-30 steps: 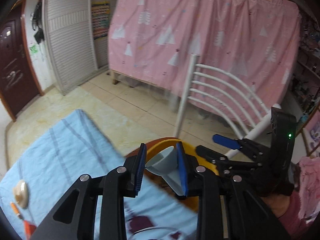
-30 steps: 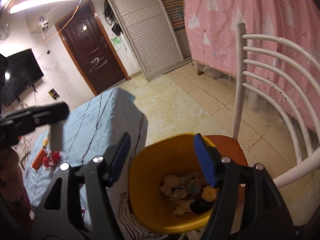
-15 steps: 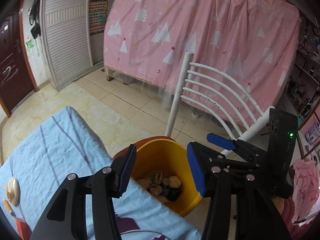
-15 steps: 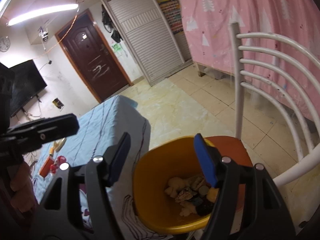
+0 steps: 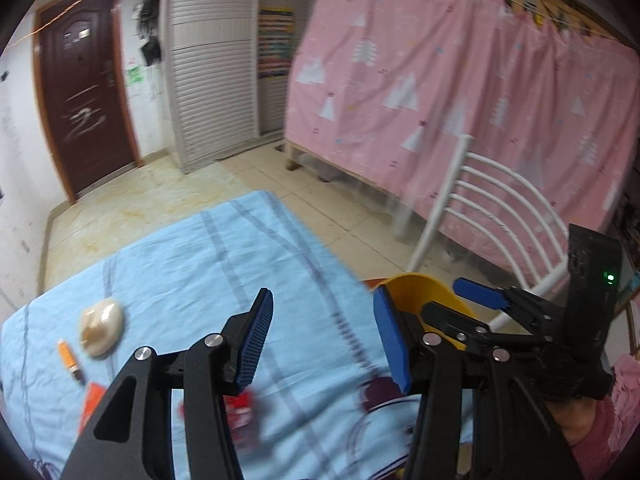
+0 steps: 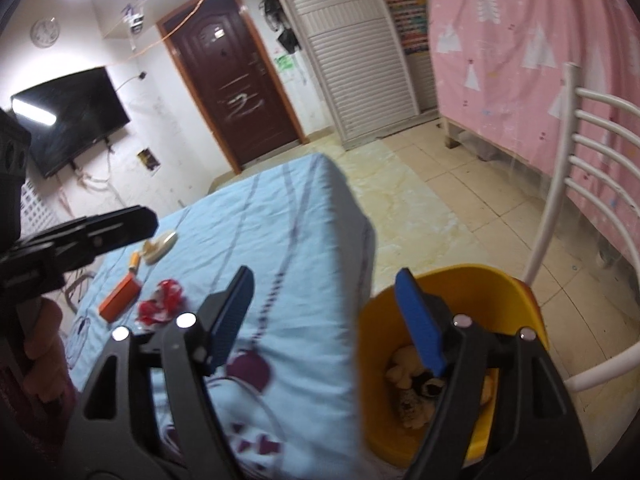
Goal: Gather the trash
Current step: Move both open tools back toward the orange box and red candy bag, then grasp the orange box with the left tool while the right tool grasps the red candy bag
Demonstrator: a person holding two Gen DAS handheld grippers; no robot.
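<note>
Your left gripper (image 5: 324, 336) no longer holds anything: a second ago its fingers clamped a grey scrap over the yellow bin (image 6: 448, 288), and now they stand apart and empty. It has swung away from the bin and points over the blue sheet of the bed (image 5: 192, 264). Your right gripper (image 6: 328, 312) has also shifted toward the bed, its fingers apart with nothing between them, having just opened a little wider. The bin, with scraps inside, sits on the chair (image 6: 560, 208) beside the bed and now lies under the right finger rather than centred. Trash on the sheet: a cream shell-like piece (image 5: 101, 325), an orange lighter (image 5: 69, 359), an orange box (image 6: 120, 295) and a red wrapper (image 6: 162, 300).
</note>
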